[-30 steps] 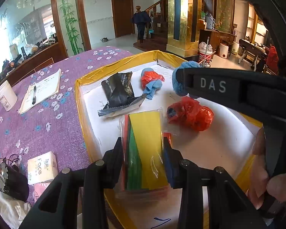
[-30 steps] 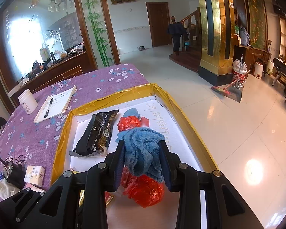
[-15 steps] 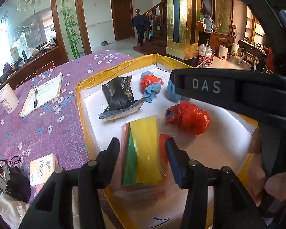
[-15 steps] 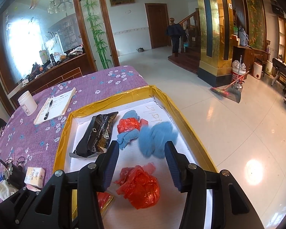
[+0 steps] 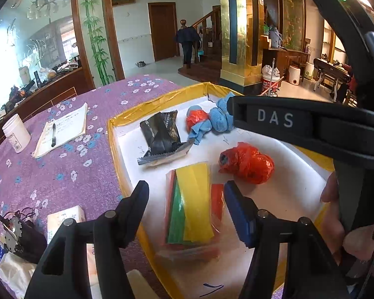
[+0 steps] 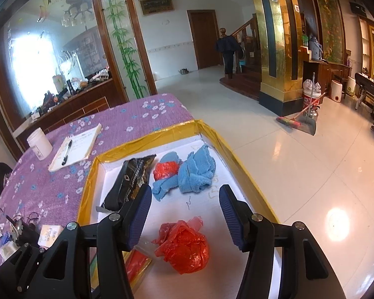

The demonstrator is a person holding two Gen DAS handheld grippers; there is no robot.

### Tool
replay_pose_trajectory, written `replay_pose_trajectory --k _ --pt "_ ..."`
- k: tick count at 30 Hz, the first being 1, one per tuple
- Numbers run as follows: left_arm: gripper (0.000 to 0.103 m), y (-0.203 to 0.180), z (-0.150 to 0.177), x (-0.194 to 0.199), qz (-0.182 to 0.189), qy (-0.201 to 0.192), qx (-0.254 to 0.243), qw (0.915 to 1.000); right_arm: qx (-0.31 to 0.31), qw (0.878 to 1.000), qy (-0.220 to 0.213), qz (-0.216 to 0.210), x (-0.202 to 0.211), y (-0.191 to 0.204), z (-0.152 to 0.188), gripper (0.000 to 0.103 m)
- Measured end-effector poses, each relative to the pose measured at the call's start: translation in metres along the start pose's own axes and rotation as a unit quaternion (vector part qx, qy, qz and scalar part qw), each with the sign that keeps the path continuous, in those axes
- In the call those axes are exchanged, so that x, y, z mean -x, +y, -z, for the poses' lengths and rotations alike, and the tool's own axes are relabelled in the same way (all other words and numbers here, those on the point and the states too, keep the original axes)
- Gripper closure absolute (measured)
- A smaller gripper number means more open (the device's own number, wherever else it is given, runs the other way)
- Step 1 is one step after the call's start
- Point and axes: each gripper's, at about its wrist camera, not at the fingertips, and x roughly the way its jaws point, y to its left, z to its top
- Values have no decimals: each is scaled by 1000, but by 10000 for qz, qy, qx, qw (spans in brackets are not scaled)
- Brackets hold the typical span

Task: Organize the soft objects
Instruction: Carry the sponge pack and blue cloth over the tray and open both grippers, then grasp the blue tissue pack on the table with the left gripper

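Both grippers have let go since the earlier frames: the left gripper (image 5: 185,194), which was clamped on the clear packet of coloured sheets (image 5: 190,206), now has its jaws opening with the packet lying loose between them, untouched, at lower centre of the left view; the right gripper (image 6: 185,205), which was holding the blue cloth (image 6: 197,170), is likewise opening on nothing, and the cloth sits bunched at centre of the right view, near the far corner of the yellow-edged tray (image 6: 246,172) on the counter (image 6: 62,174). Beside the cloth lies a second blue cloth wrapped round a red bag (image 6: 165,172), with a black foil pouch (image 6: 129,182) to its left and a crumpled red plastic bag (image 6: 184,246) nearer the camera. All look light and limp; the film-wrapped packet is probably slippery and best pinched across its narrow width, the cloth through its thickest fold.
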Motion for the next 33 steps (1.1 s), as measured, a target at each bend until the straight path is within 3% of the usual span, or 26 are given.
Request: replay_pose_trajectory --k 7,14,25,33 --pt "33 3 -7 26 -70 -244 45 9997 -254 9988 -412 0 16 -8 -4 38" --pt "27 6 1 68 -269 -578 -126 9979 -400 9983 -427 31 28 -6 -6 37" --pt "26 36 17 108 -359 -843 50 9958 165 9987 -376 -312 66 45 18 33" --pt "26 76 43 127 -382 -631 395 9965 554 9956 -215 -721 80 88 44 32"
